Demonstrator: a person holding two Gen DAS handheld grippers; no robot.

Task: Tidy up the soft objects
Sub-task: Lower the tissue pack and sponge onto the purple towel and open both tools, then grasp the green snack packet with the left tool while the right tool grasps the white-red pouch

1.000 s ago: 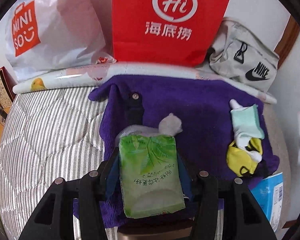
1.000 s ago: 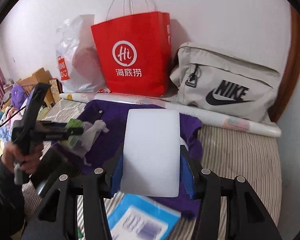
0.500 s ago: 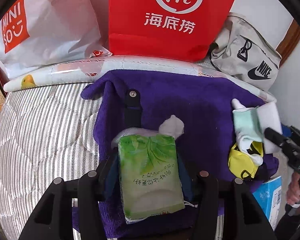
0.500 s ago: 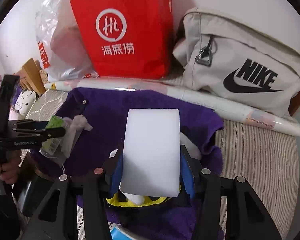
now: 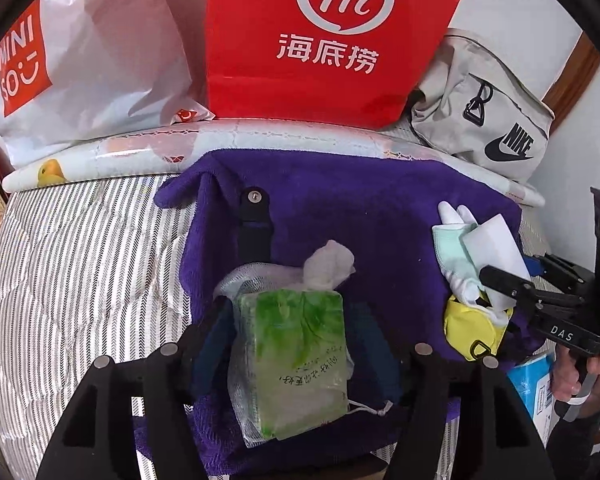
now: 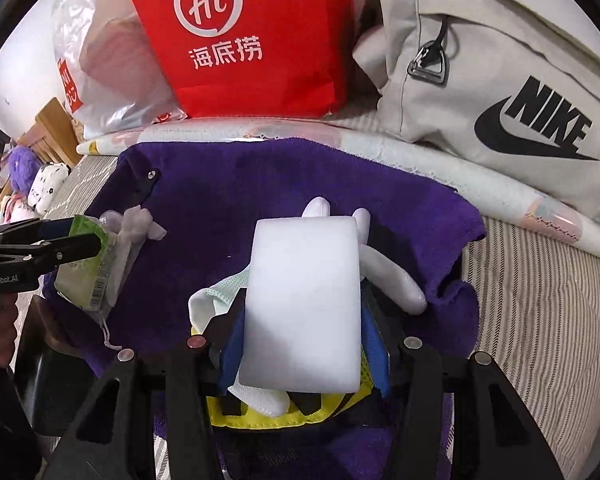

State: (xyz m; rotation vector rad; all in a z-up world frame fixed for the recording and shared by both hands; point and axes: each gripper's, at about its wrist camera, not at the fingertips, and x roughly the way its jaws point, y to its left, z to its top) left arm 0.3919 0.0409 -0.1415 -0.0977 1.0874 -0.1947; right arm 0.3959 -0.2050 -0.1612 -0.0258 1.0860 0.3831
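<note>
Left tool jaws just widened, tissue pack between them

Striped mattress is filling the foreground. Red bag is leaning on the white wall behind it, white plastic bag left of the red bag, grey bag right of it. Wooden trim is showing beyond the grey bag.

The right gripper is clamping a white sponge over the socks lying near the purple towel's right edge. Toward the towel's left edge, the left gripper is bracketing a green tissue pack. A red bag and grey bag are standing behind the towel's far edge.
</note>
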